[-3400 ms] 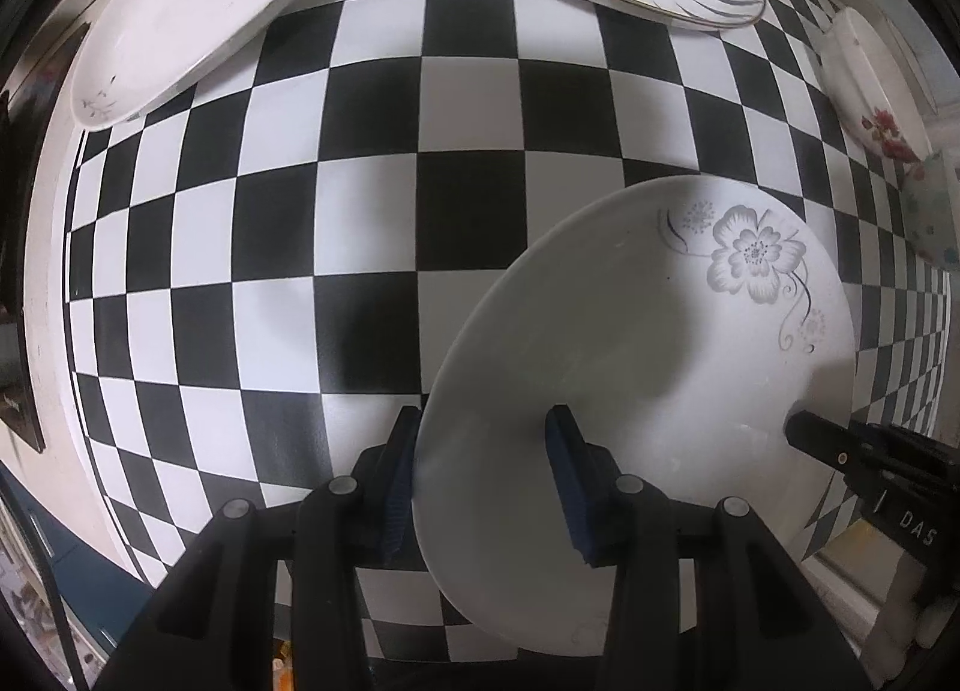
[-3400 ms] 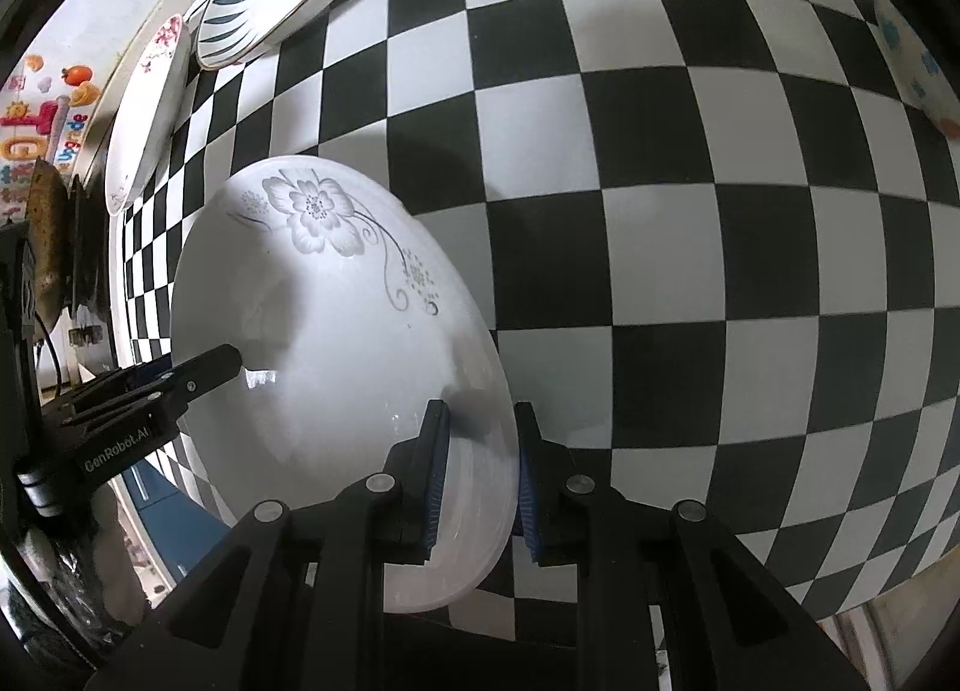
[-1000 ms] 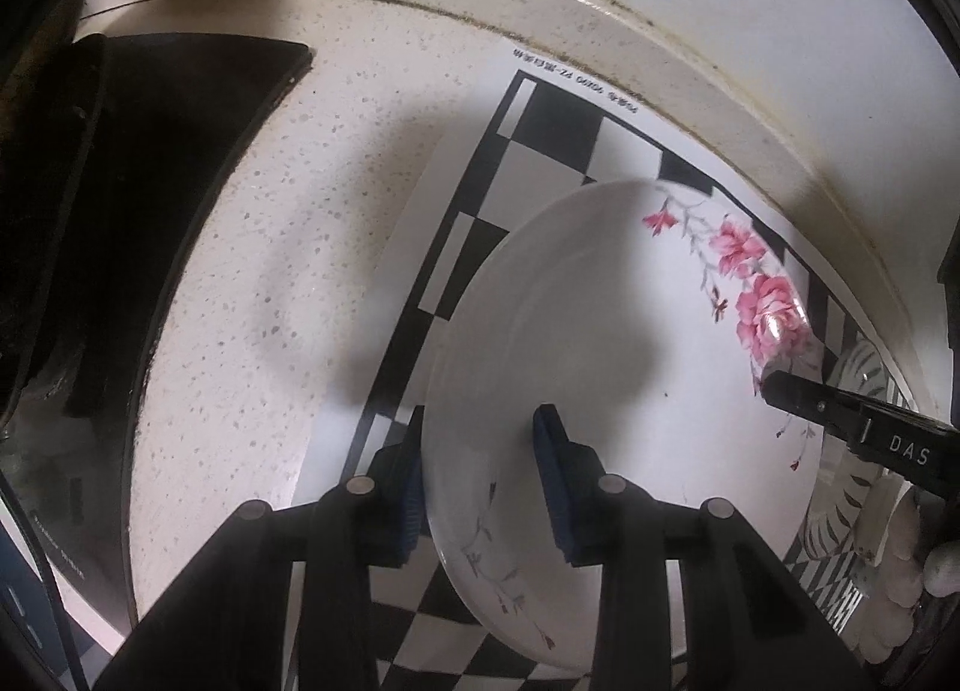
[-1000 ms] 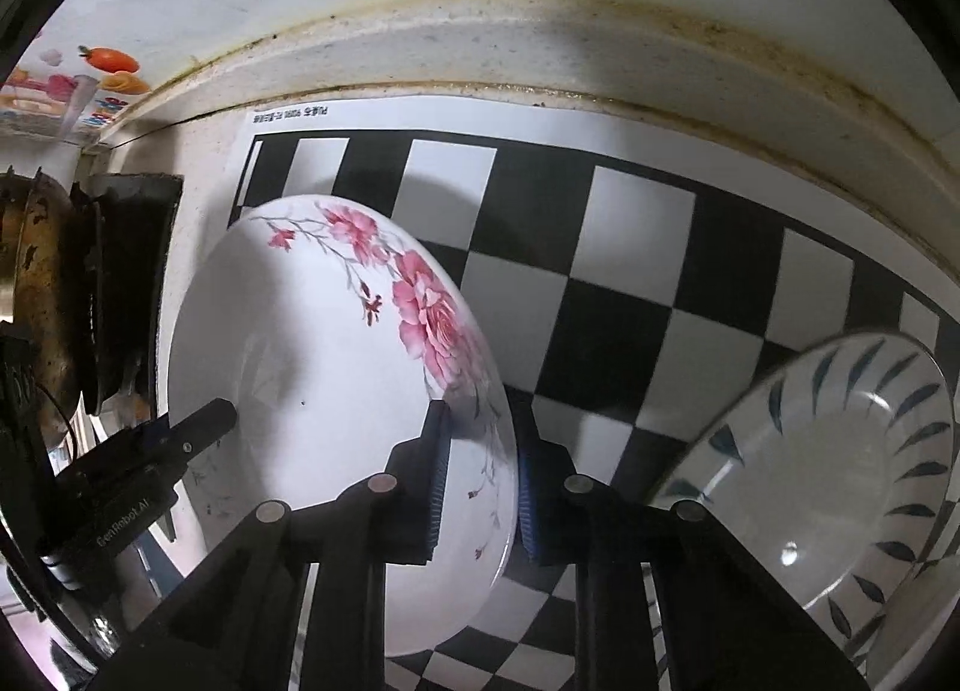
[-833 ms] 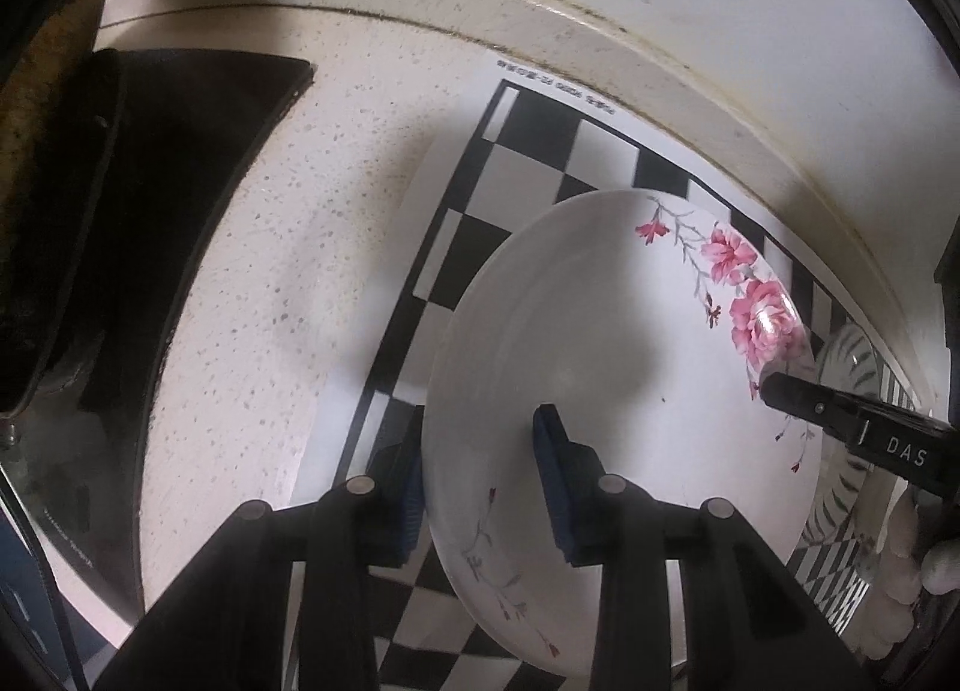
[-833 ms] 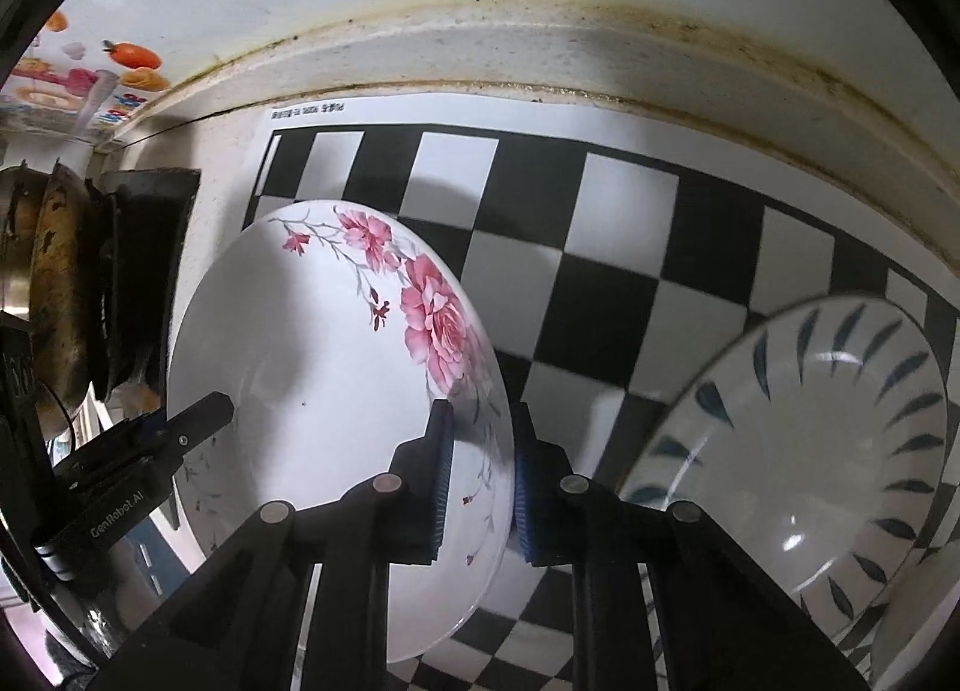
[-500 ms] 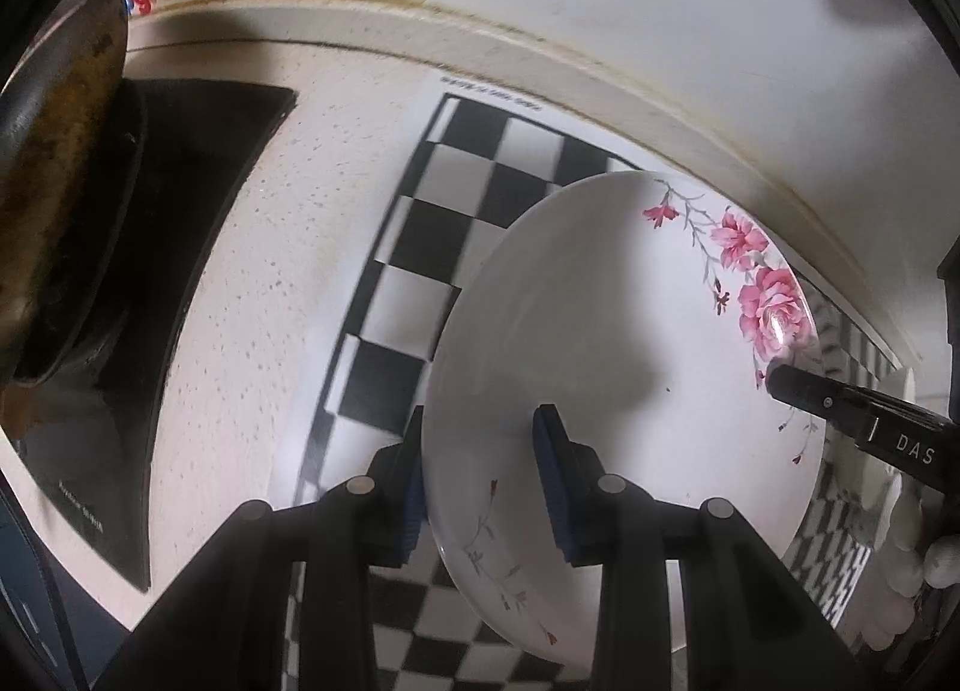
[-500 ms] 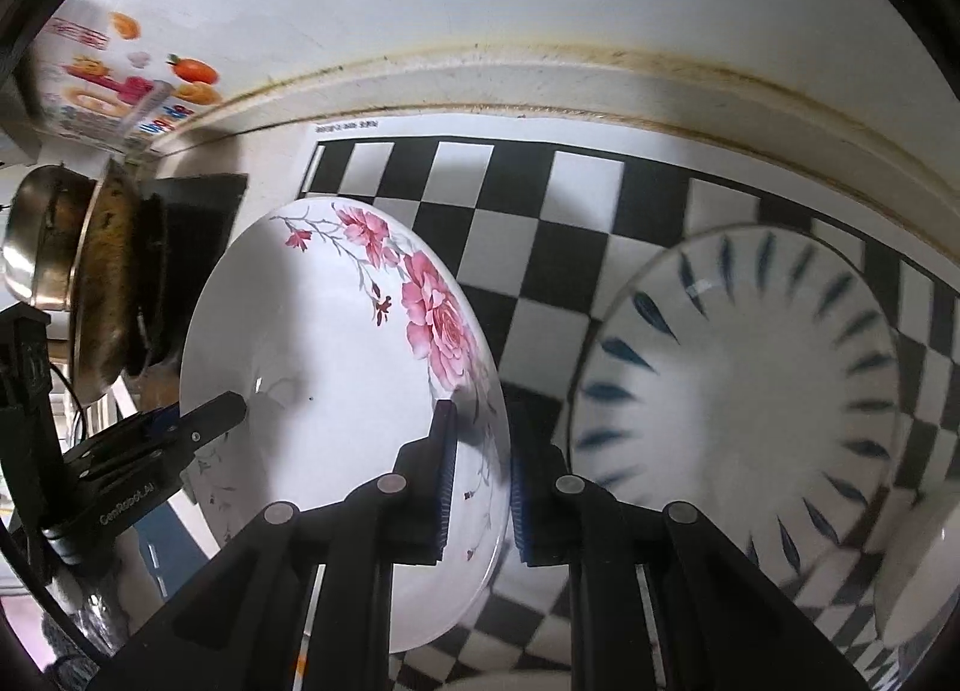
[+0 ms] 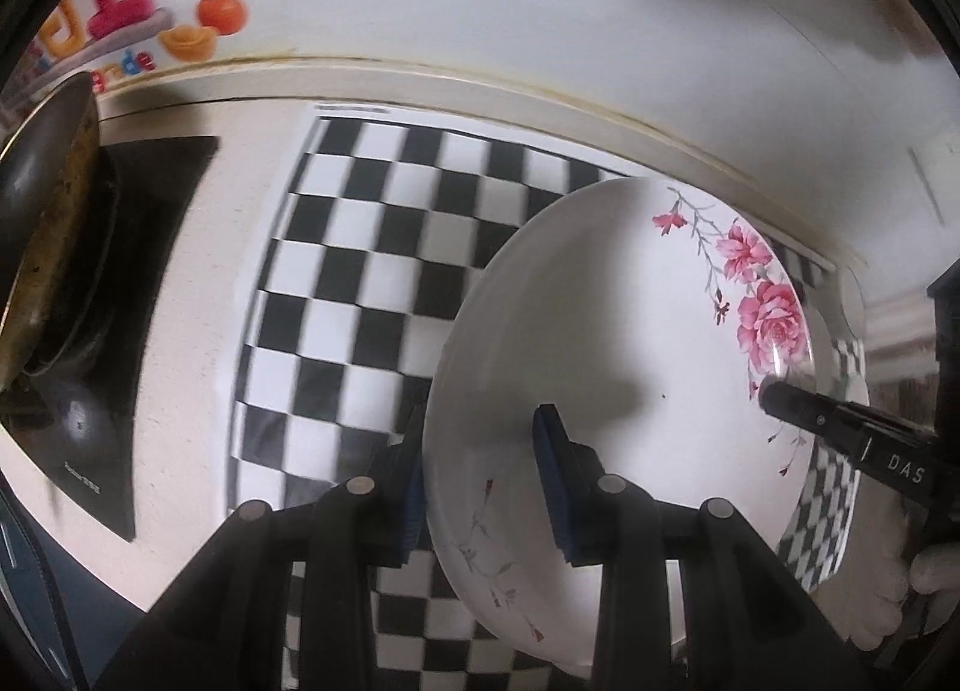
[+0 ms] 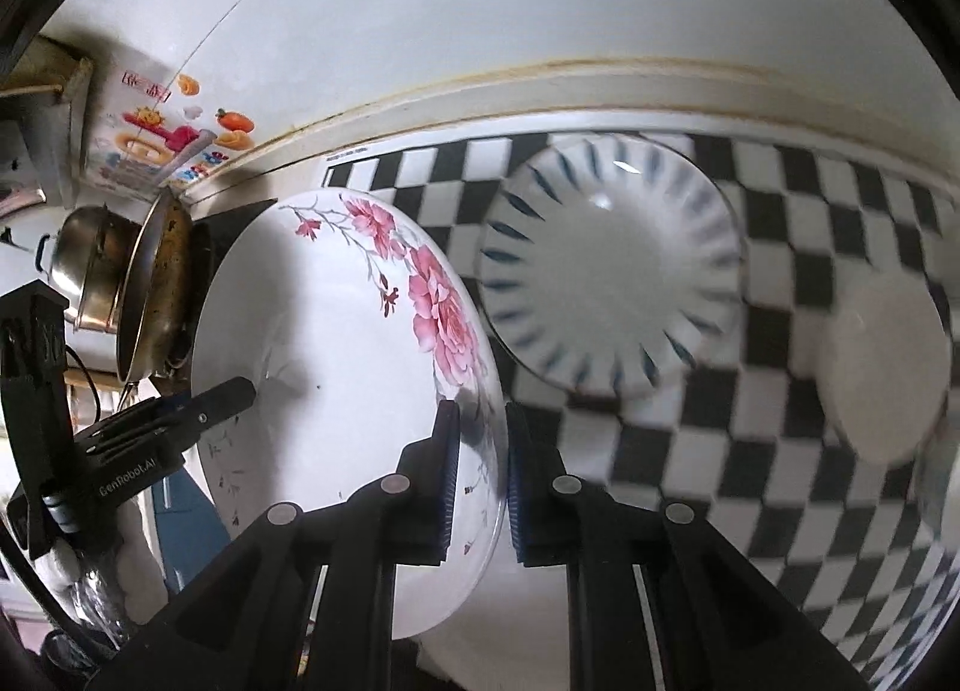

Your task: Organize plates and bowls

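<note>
Step in hand, as I read it: carrying the rose plate (image 9: 612,331) between both grippers, off the checkered mat (image 9: 372,283), w/ no drop spot chosen yet.

L to R in the left wrist view: dark pan (image 9: 42,247) at 9 o'clock on a black stove top (image 9: 138,283), fruit sticker (image 9: 150,12) on the wall at 10, checkered mat through the centre, plate filling 3 to 5 o'clock. Left gripper (image 9: 480,469) is clamped on the plate's near rim, one blue pad under, one on top. Right gripper's black tip reaches in at 3 o'clock onto the far rim.

Right wrist view: steel pot (image 10: 90,277) and pan at 9, plate from 9 to 6, blue-leaf plate (image 10: 612,271) lying on the mat at 1 o'clock, a plain white dish (image 10: 888,367) at 3, blurred. Right gripper (image 10: 483,481) is clenched on the rim, which sits between its pads; its jaws have just been closing a bit more on that rim.

Plate look: white, shallow, glossy, pink roses w/ grey stems along one edge, small sprigs on the opposite side. Held tilted, clear of the mat.

Next move, I'd judge: keep both grips even, bring it over a matching plate, probably the blue-leaf one, level it, lower till seated, then release. Glazed rim could slip if one side loosens first.
</note>
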`<state>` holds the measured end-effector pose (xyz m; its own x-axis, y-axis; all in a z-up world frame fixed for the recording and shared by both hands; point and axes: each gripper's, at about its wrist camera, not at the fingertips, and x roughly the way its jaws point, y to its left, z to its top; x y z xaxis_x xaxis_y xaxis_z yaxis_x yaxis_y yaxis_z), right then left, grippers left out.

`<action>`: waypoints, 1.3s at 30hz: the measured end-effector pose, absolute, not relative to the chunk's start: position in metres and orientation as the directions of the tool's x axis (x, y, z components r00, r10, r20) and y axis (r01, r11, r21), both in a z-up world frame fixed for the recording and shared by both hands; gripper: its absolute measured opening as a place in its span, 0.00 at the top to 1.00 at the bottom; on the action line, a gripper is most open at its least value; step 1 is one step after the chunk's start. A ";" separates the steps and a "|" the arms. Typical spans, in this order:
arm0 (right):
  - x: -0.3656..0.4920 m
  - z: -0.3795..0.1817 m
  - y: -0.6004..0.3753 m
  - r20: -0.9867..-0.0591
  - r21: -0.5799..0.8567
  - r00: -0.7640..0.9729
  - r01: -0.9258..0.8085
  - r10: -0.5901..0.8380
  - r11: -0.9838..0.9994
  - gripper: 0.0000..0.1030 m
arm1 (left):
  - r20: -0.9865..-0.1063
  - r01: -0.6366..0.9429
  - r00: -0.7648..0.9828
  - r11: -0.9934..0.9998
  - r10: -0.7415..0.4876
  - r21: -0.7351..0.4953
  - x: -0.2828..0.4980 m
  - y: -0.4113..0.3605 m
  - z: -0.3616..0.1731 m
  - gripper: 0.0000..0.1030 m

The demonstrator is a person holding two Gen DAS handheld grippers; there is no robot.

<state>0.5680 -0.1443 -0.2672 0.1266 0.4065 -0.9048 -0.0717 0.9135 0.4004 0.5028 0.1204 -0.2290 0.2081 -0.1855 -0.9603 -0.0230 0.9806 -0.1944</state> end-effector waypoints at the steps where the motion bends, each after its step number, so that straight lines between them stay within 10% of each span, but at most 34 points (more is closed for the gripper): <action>1: 0.561 -0.268 -0.147 -0.905 0.400 0.130 -0.064 0.405 0.914 0.84 | -0.961 -0.012 0.205 0.981 -0.188 -0.194 0.501 0.116 -0.231 0.70; 39: 0.431 -0.375 -0.218 -0.940 0.338 -0.027 0.045 0.339 0.940 0.85 | -0.993 0.136 -0.086 0.987 -0.077 -0.088 0.417 0.013 -0.335 0.70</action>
